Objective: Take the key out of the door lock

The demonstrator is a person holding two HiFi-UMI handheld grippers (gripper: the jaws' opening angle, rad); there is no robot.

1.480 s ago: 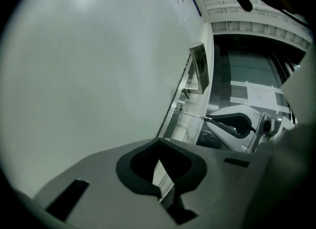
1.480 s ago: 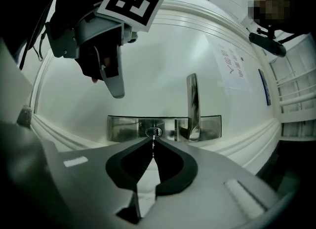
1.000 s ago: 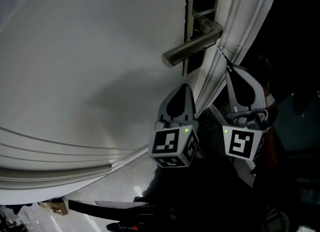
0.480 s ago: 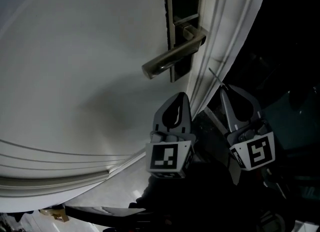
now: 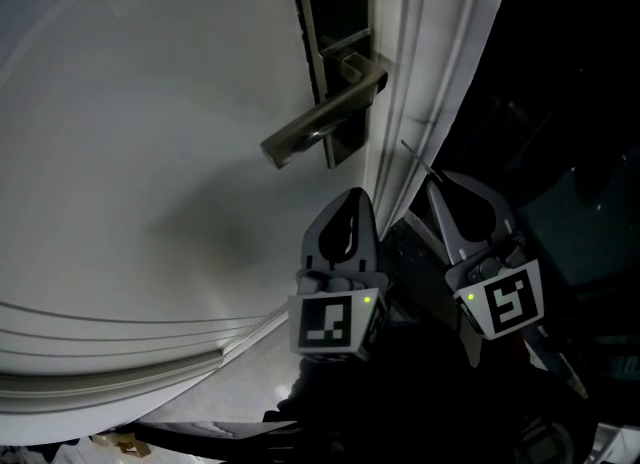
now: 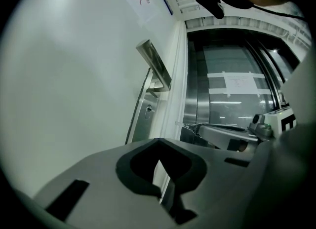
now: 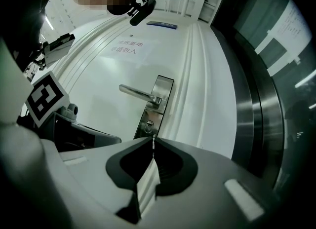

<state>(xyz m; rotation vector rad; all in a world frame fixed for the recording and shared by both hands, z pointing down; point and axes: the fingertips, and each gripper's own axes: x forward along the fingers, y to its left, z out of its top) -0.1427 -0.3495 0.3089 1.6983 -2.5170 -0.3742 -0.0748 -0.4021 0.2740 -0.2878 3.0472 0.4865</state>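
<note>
The white door [image 5: 150, 132] carries a metal lever handle [image 5: 320, 120] on a dark lock plate [image 5: 335, 22]. In the right gripper view the lock cylinder [image 7: 149, 124] sits below the handle [image 7: 138, 93], and its keyhole looks bare. My right gripper [image 5: 432, 180] is shut on the thin key [image 5: 412, 155], which sticks out of its tip beside the door frame, off the lock. From the left gripper view the key [image 6: 186, 124] shows in the air, right of the cylinder [image 6: 148, 109]. My left gripper [image 5: 352, 195] is shut on nothing, below the handle.
The moulded door frame [image 5: 420, 72] runs just right of the lock plate. Beyond it stands a steel and glass partition [image 7: 266, 99] with a paper notice [image 6: 239, 82]. A printed sign [image 7: 129, 47] is on the door. Pale floor [image 5: 200, 402] lies below.
The handle and lock plate have slid left and up in the head view. Both grippers sit lower and farther from the handle, the right one still shut on the key.
</note>
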